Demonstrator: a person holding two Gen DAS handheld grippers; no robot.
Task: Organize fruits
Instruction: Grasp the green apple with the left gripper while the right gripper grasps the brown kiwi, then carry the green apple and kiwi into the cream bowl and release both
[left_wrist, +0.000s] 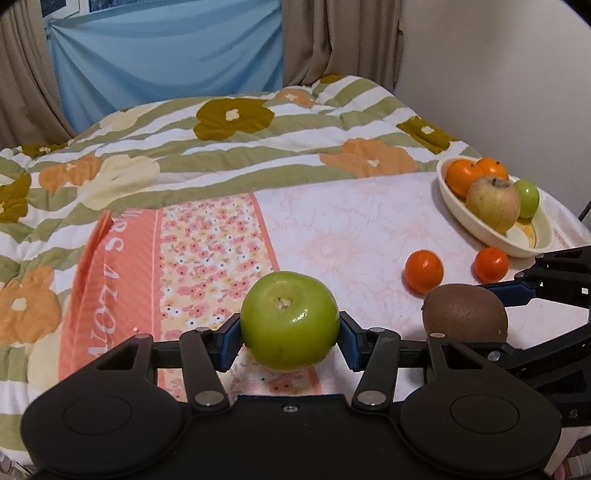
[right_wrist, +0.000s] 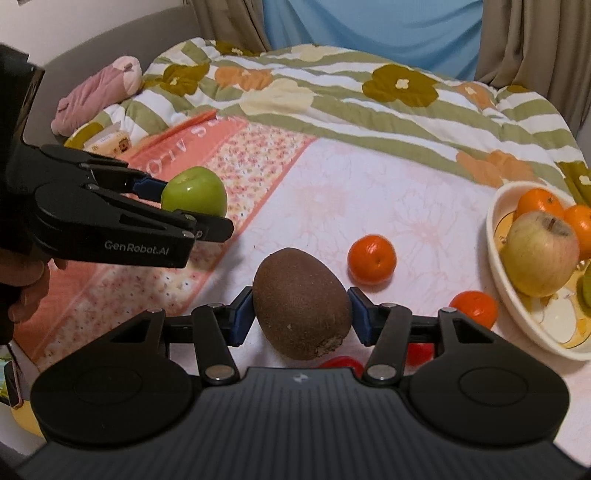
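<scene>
My left gripper (left_wrist: 290, 338) is shut on a green apple (left_wrist: 290, 319) and holds it above the bed sheet; the same apple (right_wrist: 194, 190) and left gripper (right_wrist: 188, 210) show at the left of the right wrist view. My right gripper (right_wrist: 301, 314) is shut on a brown kiwi (right_wrist: 301, 302); the kiwi (left_wrist: 465, 314) shows at the right of the left wrist view. A cream oval bowl (right_wrist: 496, 266) at the right holds oranges (right_wrist: 539, 203), a yellowish apple (right_wrist: 541, 253) and a green fruit (left_wrist: 527, 197). Two oranges (right_wrist: 371, 258) (right_wrist: 474, 306) lie on the sheet beside the bowl (left_wrist: 461, 214).
A flowered green-striped quilt (left_wrist: 221, 147) covers the far half of the bed. A pink soft toy (right_wrist: 98, 90) and a small box (right_wrist: 110, 142) lie at the far left. Something red (right_wrist: 341, 362) lies under my right gripper. A wall (left_wrist: 498, 74) runs along the right.
</scene>
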